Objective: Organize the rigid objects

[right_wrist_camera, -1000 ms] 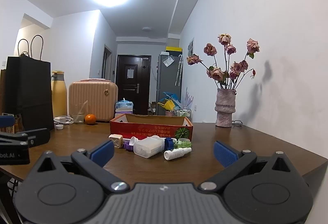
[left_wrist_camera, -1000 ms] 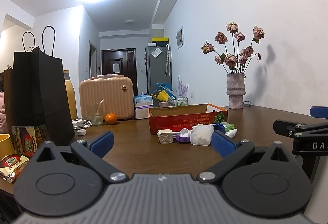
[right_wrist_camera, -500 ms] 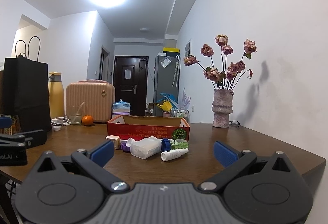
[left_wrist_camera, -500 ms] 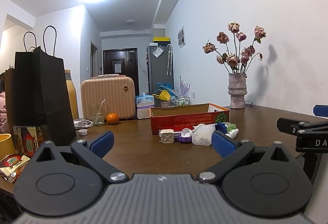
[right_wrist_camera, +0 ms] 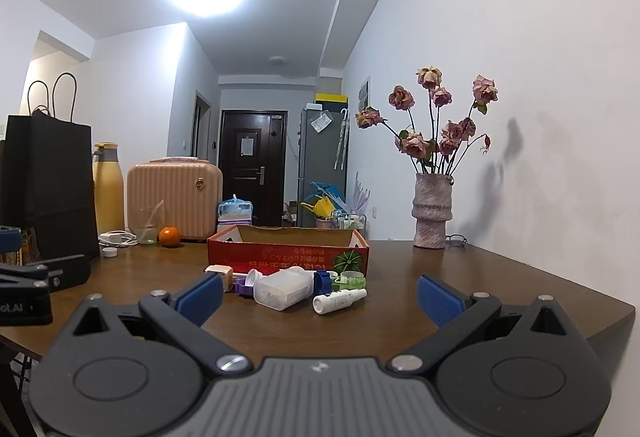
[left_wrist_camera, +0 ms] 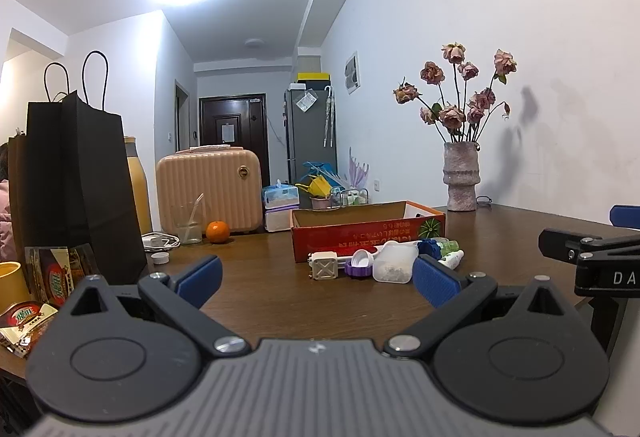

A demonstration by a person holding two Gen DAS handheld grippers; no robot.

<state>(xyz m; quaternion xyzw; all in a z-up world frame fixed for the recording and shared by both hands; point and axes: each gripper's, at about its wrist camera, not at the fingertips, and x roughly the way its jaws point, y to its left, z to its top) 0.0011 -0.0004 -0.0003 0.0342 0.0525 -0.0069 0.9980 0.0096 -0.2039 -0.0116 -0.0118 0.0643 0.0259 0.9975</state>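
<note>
A low red cardboard box (left_wrist_camera: 368, 233) (right_wrist_camera: 286, 255) lies in the middle of the brown table. In front of it sits a cluster of small items: a beige cube (left_wrist_camera: 323, 265) (right_wrist_camera: 219, 272), a purple cap (left_wrist_camera: 357, 269) (right_wrist_camera: 242, 285), a clear plastic container (left_wrist_camera: 394, 265) (right_wrist_camera: 284, 289), a blue cap (left_wrist_camera: 428, 247) (right_wrist_camera: 322, 280), a green bottle (right_wrist_camera: 352, 280) and a white tube (left_wrist_camera: 451, 259) (right_wrist_camera: 338, 301). My left gripper (left_wrist_camera: 316, 273) is open and holds nothing, well short of the cluster. My right gripper (right_wrist_camera: 318, 295) is also open and holds nothing, level with the table.
A black paper bag (left_wrist_camera: 76, 181), snack packets (left_wrist_camera: 24, 317), a yellow bottle (right_wrist_camera: 107, 189), a glass (left_wrist_camera: 187, 223), an orange (left_wrist_camera: 217, 231) and a peach case (left_wrist_camera: 208, 189) stand at the left and back. A vase of dried roses (right_wrist_camera: 431, 213) stands at the right by the wall.
Both views have shifted slightly: the right wrist camera now sits a little lower and closer to the cluster. Nothing on the table has moved and both grippers remain open.
</note>
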